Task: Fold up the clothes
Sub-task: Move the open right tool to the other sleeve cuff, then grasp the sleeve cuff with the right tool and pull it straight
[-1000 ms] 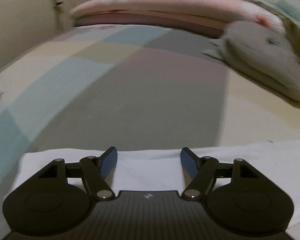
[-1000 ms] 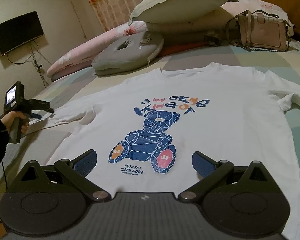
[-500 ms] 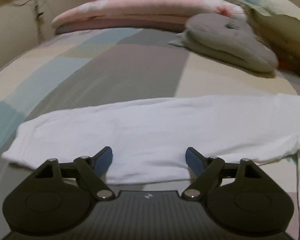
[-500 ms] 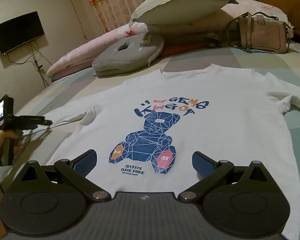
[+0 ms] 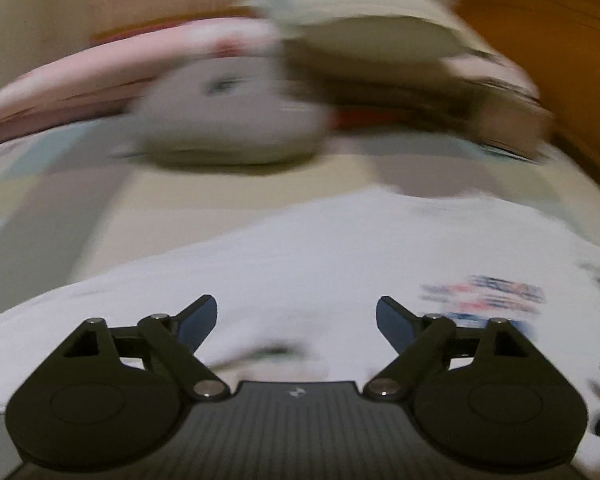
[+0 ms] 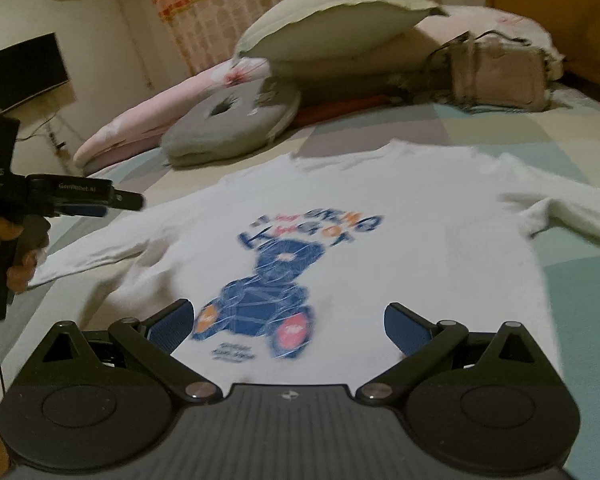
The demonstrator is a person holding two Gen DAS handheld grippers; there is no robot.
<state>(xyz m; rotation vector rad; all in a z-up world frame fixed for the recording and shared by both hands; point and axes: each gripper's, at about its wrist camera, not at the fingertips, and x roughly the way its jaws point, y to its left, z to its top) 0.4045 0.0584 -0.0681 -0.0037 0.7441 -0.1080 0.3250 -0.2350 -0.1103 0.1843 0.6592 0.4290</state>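
Note:
A white long-sleeved shirt (image 6: 400, 216) with a blue bear print (image 6: 268, 280) lies flat, face up, on the bed, sleeves spread to both sides. My right gripper (image 6: 286, 322) is open and empty, just above the shirt's bottom hem. My left gripper (image 5: 296, 320) is open and empty, over the shirt (image 5: 320, 248) near its left sleeve and shoulder. In the right wrist view the left gripper (image 6: 112, 204) shows held by a hand at the far left, above the left sleeve (image 6: 96, 252). The left wrist view is blurred.
The bed has a patchwork cover (image 6: 500, 128). At its head lie a grey ring cushion (image 6: 228, 128), a pink bolster (image 6: 140, 128), a pale pillow (image 6: 332, 28) and a beige handbag (image 6: 500, 76). A dark TV (image 6: 24, 72) hangs on the left wall.
My left gripper has swung right, from the sleeve end toward the shirt's body, still open. My right gripper has shifted slightly; the shirt has not moved.

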